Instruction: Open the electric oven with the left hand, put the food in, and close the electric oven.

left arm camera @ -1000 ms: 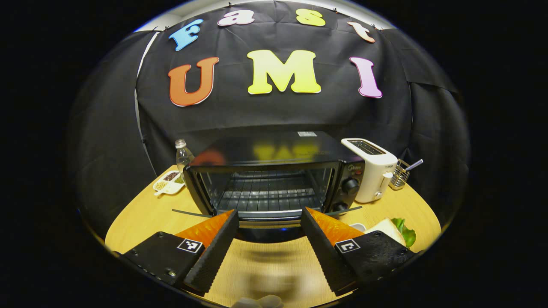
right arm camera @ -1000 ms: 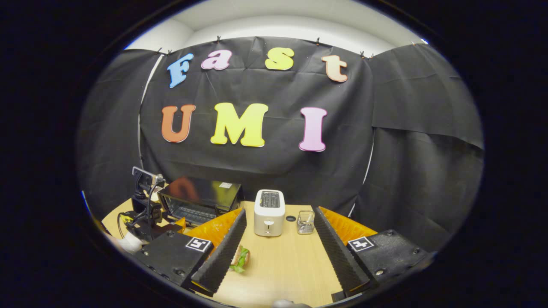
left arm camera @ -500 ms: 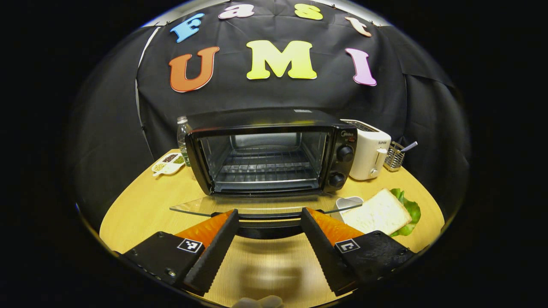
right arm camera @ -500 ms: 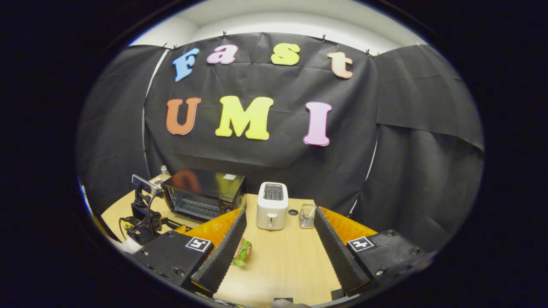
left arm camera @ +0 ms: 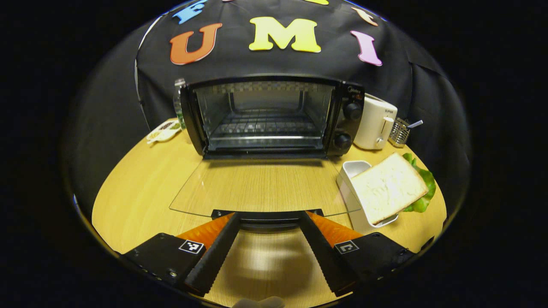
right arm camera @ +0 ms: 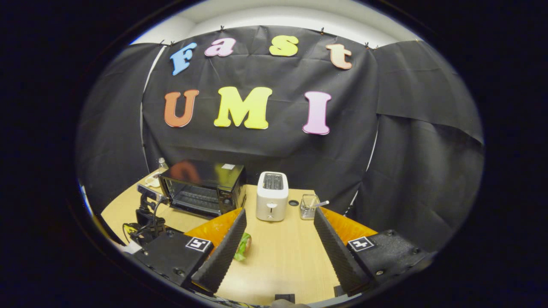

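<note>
The black electric oven (left arm camera: pixel 265 115) stands open, its wire rack bare. Its glass door (left arm camera: pixel 265 186) lies flat toward me over the table. The door's dark handle (left arm camera: pixel 257 221) runs across the tips of my left gripper (left arm camera: pixel 269 214), whose fingers stay spread and do not clamp it. A sandwich (left arm camera: pixel 387 186) of white bread and lettuce rests on a small white tray (left arm camera: pixel 349 171) right of the door. In the right gripper view, my right gripper (right arm camera: pixel 279 211) hangs open above the table, with the sandwich (right arm camera: pixel 243 247) beside its left finger and the oven (right arm camera: pixel 201 186) far left.
A white toaster (left arm camera: pixel 376 122) and a wire utensil basket (left arm camera: pixel 399 131) stand right of the oven. A plastic bottle (left arm camera: pixel 177 98) and a divided snack dish (left arm camera: pixel 162 130) sit at its left. In the right gripper view, the toaster (right arm camera: pixel 270 194) stands straight ahead.
The oven door has swung down from partly open to flat. My left gripper went down and back with the handle. The right gripper has barely shifted.
</note>
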Demonstrator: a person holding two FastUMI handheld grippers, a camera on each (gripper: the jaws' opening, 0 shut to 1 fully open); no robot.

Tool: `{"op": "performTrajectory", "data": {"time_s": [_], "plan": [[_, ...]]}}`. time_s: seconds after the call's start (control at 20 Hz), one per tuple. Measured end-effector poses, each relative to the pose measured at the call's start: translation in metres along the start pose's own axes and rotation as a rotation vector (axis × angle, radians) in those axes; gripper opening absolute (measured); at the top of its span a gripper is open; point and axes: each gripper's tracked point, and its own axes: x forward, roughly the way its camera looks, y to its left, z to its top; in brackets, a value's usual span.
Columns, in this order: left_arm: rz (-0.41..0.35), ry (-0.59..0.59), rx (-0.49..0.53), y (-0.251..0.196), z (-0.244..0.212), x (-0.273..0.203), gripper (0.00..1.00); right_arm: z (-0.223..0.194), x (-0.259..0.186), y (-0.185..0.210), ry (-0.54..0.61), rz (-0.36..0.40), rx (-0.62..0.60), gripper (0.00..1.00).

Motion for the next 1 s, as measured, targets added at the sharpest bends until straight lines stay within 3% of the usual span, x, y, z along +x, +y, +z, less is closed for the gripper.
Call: {"op": "performTrajectory", "data": {"time_s": [0.35, 0.4, 0.45, 0.5, 0.8, 1.0], "plan": [[0.002, -0.012, 0.024, -0.003, -0.001, 0.000, 1.00, -0.015, 0.009, 0.000, 0.037, 0.018, 0.012, 1.00], [0.006, -0.027, 0.024, -0.002, 0.005, -0.002, 0.95, -0.015, 0.010, -0.001, 0.033, 0.016, 0.016, 0.93], [0.012, -0.048, 0.030, 0.000, 0.011, -0.008, 0.95, -0.015, 0.013, -0.003, 0.034, 0.016, 0.016, 1.00], [0.019, -0.074, 0.036, 0.003, 0.020, -0.014, 0.96, -0.017, 0.013, -0.004, 0.034, 0.019, 0.018, 1.00], [0.009, -0.247, 0.032, 0.012, 0.084, -0.087, 0.95, -0.040, 0.034, 0.000, 0.064, 0.072, 0.068, 1.00], [0.011, -0.363, 0.029, 0.023, 0.128, -0.150, 0.96, -0.079, 0.056, 0.014, 0.130, 0.131, 0.102, 1.00]]}}
